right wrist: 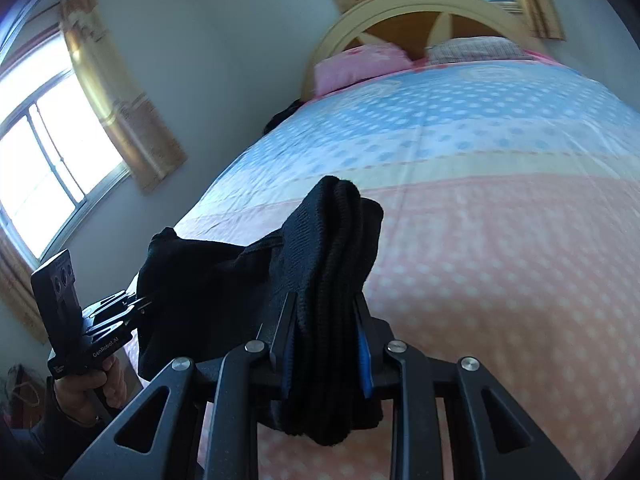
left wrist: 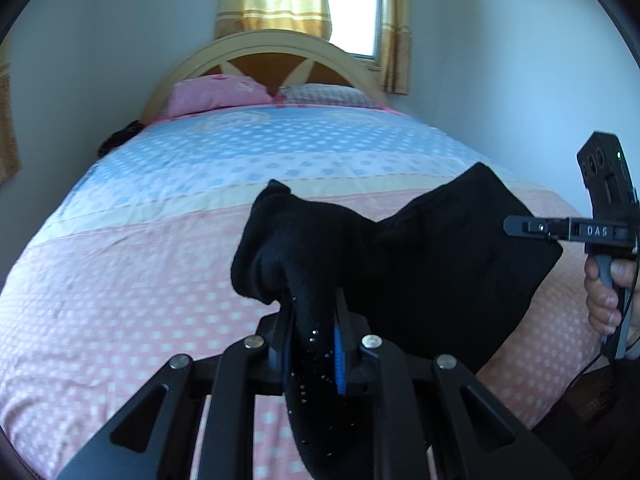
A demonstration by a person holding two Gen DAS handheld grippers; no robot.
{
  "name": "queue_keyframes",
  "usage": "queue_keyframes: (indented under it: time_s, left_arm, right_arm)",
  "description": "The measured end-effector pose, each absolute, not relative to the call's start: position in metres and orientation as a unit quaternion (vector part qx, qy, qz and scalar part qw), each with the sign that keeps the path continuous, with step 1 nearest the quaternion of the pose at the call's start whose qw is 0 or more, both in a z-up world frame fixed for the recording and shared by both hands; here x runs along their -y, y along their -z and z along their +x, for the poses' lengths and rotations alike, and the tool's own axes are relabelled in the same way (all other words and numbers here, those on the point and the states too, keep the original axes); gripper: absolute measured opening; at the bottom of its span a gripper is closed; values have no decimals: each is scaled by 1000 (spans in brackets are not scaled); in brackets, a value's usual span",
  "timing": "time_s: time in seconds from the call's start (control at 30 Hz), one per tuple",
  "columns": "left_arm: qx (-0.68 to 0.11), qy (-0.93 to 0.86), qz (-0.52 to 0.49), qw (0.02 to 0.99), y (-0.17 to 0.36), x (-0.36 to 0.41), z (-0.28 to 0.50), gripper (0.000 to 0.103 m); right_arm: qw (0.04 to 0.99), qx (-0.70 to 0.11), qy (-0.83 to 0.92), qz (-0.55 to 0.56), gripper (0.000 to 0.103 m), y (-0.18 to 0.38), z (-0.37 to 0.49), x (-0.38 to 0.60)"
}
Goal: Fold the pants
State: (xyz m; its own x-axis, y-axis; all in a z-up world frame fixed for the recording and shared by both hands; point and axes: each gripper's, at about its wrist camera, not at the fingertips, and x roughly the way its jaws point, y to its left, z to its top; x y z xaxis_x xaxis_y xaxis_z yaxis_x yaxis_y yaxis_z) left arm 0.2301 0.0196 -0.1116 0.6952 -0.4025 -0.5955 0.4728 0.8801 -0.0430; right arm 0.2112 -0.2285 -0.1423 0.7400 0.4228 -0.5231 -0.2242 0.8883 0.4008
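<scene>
Left gripper (left wrist: 314, 320) and right gripper (right wrist: 326, 332) each clamp a bunched end of the black pants (left wrist: 440, 264), held aloft at centre frame. Keep both ends level and taut when lowering. The bedspread (left wrist: 140, 280) offers open room at lower left

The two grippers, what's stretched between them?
The black pants hang between the left gripper and right gripper, each shut on the cloth; both wrist views show it.
</scene>
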Motion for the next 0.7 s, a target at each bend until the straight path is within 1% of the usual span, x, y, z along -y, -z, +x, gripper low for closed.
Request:
queue_keyframes:
  time_s: [0.3, 0.7]
  left_arm:
    - [-318, 180, 51, 929, 120, -73, 246, 16]
    - [-326, 130, 23, 936, 131, -131, 245, 16]
  right_arm:
    - [907, -329, -229, 131, 26, 137, 265, 163]
    - [890, -349, -267, 120, 26, 150, 307, 95]
